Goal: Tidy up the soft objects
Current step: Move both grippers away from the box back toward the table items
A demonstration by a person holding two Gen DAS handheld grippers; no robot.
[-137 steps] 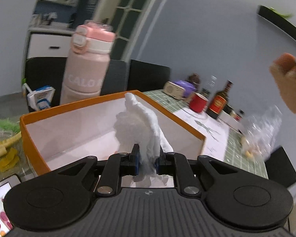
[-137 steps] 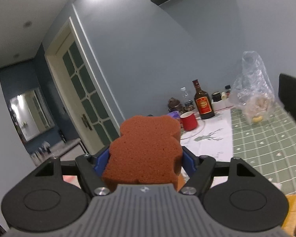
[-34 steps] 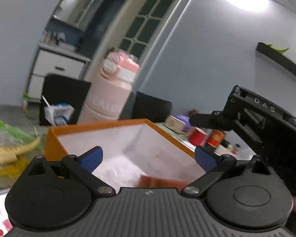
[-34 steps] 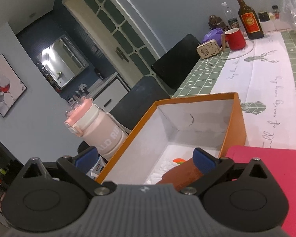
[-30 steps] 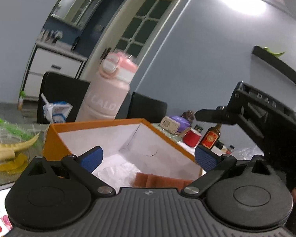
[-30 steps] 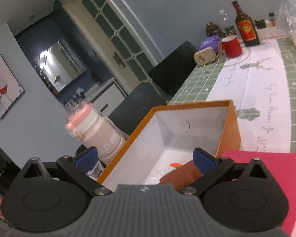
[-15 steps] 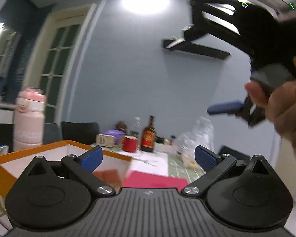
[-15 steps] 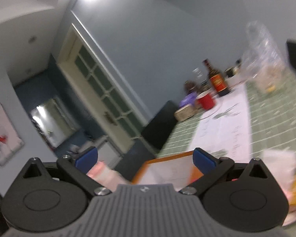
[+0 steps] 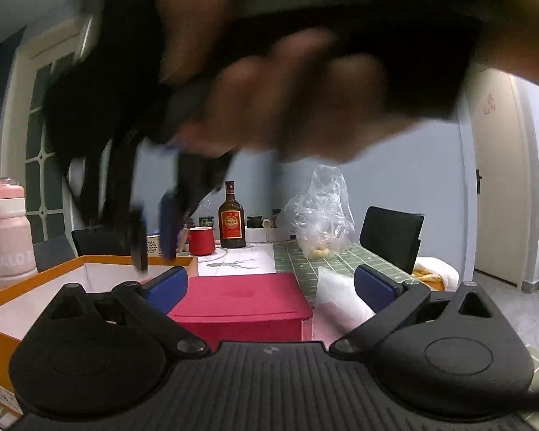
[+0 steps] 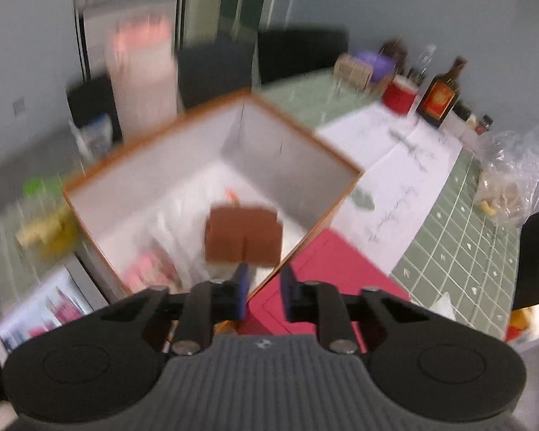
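- Inside the orange box (image 10: 336,194), on its white floor: brown sponge (image 10: 243,235), lying free just ahead of the right gripper's tips, near the box's near corner.
- Right gripper (image 10: 263,289): tilted down over that near corner, jaws have just been closing, now a narrow gap with nothing between them. Frame is motion-blurred.
- Left gripper (image 9: 271,285): level, jaws spread wide, empty.
- Red lidded box (image 9: 240,303) sits straight ahead of the left gripper, butted against the orange box's right wall; a white soft bundle (image 9: 336,296) lies just right of it.
- Right hand (image 9: 287,82) and its gripper fill the upper left-wrist view, fingertips hanging above the orange rim.
- Open tablecloth beyond the boxes; red mug (image 9: 201,240), brown bottle (image 9: 231,219), plastic bag (image 9: 319,215) stand at the far edge.
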